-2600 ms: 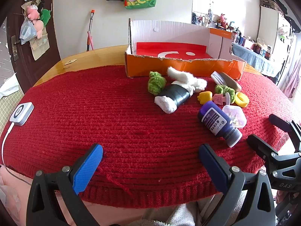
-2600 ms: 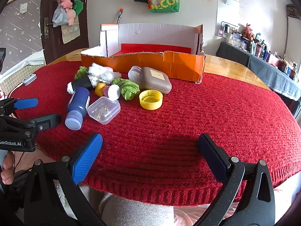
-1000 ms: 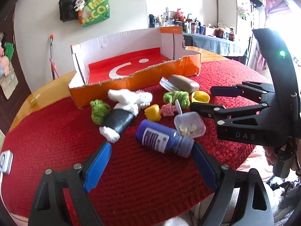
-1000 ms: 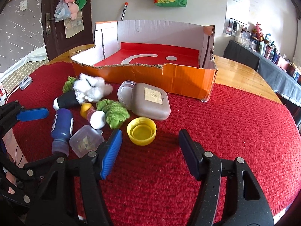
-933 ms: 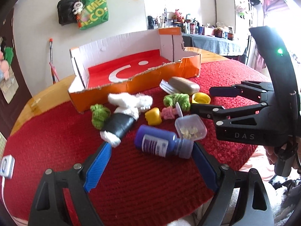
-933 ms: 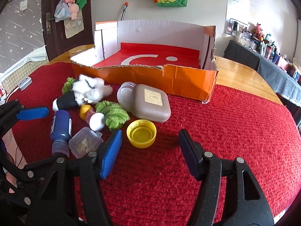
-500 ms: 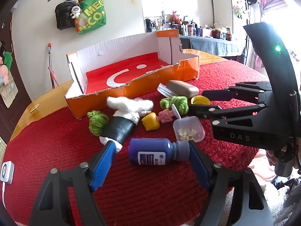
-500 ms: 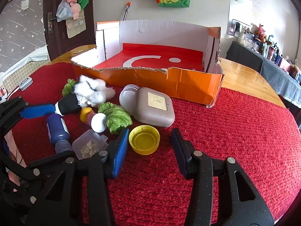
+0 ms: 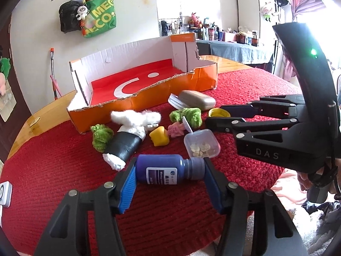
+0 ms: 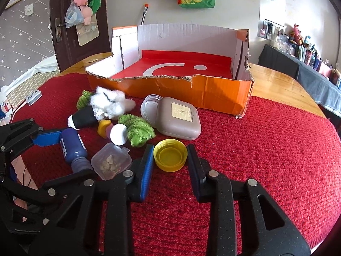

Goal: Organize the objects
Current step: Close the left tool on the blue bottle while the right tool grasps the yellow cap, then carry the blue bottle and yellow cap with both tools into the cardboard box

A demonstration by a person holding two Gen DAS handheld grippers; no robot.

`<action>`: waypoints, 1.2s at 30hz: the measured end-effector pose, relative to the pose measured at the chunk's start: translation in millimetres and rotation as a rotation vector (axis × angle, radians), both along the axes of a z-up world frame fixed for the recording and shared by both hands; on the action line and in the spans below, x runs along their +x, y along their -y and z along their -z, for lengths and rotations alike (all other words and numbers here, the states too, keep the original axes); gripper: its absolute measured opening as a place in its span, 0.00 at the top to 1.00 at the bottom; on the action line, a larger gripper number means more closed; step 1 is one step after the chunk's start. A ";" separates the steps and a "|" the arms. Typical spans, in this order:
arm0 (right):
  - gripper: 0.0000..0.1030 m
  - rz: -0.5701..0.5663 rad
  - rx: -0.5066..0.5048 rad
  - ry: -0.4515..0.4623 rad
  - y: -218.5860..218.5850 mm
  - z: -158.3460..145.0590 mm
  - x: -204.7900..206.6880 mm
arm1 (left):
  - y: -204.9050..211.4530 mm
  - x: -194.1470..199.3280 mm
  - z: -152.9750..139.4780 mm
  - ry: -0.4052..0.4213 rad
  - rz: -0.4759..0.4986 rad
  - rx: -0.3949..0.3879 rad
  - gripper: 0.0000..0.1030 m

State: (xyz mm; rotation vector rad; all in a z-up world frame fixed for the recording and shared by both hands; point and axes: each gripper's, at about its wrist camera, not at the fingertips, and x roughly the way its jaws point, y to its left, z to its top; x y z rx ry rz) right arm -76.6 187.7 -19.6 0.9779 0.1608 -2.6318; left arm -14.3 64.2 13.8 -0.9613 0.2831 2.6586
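Note:
A dark blue bottle (image 9: 168, 171) lies on its side on the red cloth, gripped end to end by my left gripper (image 9: 170, 172); it also shows in the right wrist view (image 10: 72, 146). My right gripper (image 10: 170, 160) has closed on a yellow cap (image 10: 170, 154), its pads touching both sides. An orange cardboard box (image 10: 170, 87) with a red floor stands open behind the pile. The same box (image 9: 138, 98) shows in the left wrist view.
The pile holds a grey flat case (image 10: 179, 118), a clear small tub (image 10: 110, 161), green fuzzy toys (image 10: 138, 130), a white-and-black plush (image 10: 102, 106) and a yellow piece (image 9: 159, 136). A white device (image 10: 33, 96) lies at the cloth's left edge.
Both grippers moved forward into the pile and closed: the left onto the blue bottle, which turned sideways, the right onto the yellow cap.

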 end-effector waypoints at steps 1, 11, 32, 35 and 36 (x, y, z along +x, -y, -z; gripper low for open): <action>0.71 -0.001 -0.001 0.000 0.1 -0.2 0.1 | 0.0 1.4 -0.5 -0.003 0.000 -0.001 0.41; 0.72 -0.002 -0.024 0.001 0.1 -4.7 7.1 | 8.1 4.6 -11.2 -0.018 -0.020 0.032 0.41; 0.72 -0.024 -0.088 -0.039 -0.5 -33.7 2.3 | 38.7 -31.1 -46.2 -0.020 -0.099 0.115 0.42; 0.72 -0.028 -0.094 -0.043 -0.1 -37.7 -1.3 | 44.0 -39.6 -50.1 -0.014 -0.113 0.126 0.41; 0.72 -0.030 -0.099 -0.042 0.1 -39.2 -3.1 | 45.4 -42.4 -50.8 -0.010 -0.116 0.129 0.41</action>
